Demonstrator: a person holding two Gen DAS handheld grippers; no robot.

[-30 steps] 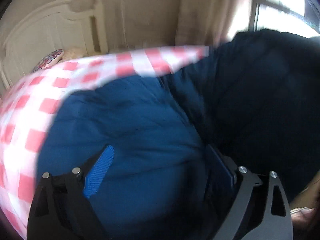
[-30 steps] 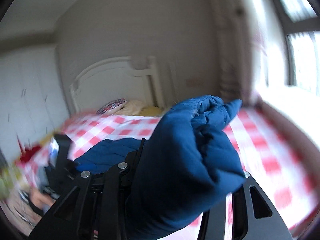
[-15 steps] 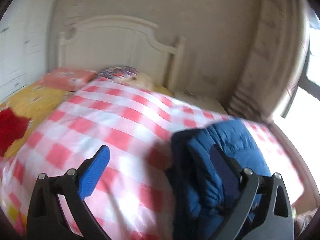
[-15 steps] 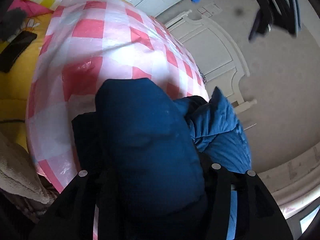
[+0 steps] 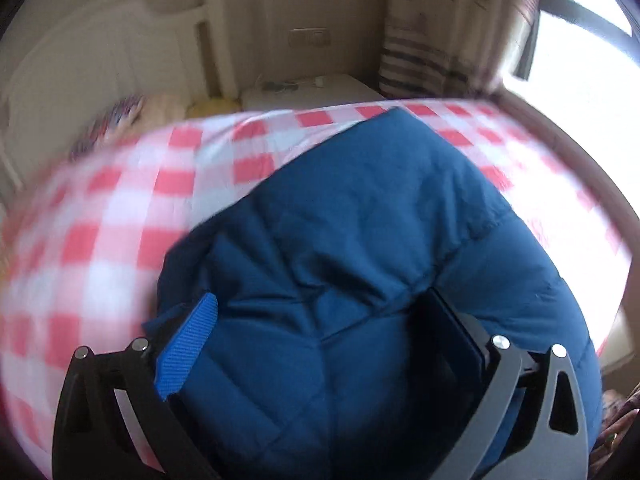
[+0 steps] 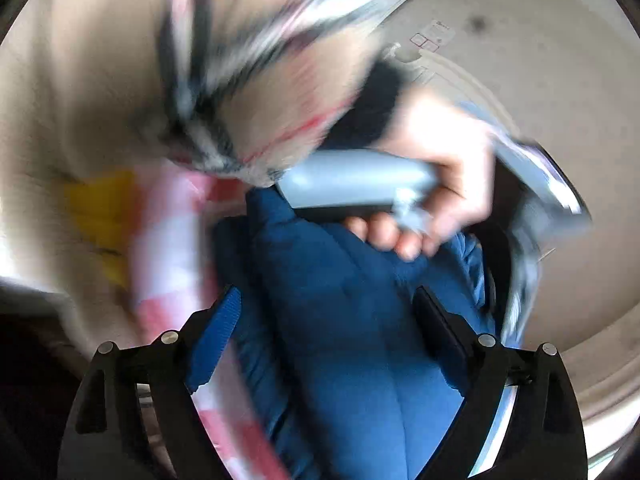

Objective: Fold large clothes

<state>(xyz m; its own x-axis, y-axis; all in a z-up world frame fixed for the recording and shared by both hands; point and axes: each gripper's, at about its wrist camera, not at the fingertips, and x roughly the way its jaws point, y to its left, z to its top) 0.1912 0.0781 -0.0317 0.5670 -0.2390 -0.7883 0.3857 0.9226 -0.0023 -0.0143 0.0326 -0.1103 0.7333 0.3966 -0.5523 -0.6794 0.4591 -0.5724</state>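
A padded dark blue jacket [image 5: 360, 248] lies bunched on the red-and-white checked bed cover [image 5: 120, 216]. My left gripper [image 5: 320, 320] has thick jacket padding filling the gap between its blue-padded fingers [image 5: 186, 350]. In the right wrist view, which is blurred by motion, the same jacket [image 6: 344, 320] fills the gap of my right gripper [image 6: 328, 312]. The person's hand [image 6: 432, 184] on the other gripper's grey handle shows just beyond it.
A white headboard [image 5: 100, 52] and pillows [image 5: 120, 116] are at the far end of the bed. A white nightstand [image 5: 312, 88], a striped curtain [image 5: 432, 48] and a bright window [image 5: 580, 32] stand to the right.
Both cameras swung a lot. The left gripper went from beside the jacket to having it between its fingers. The right view turned toward the person's hand, with the jacket still between its fingers.
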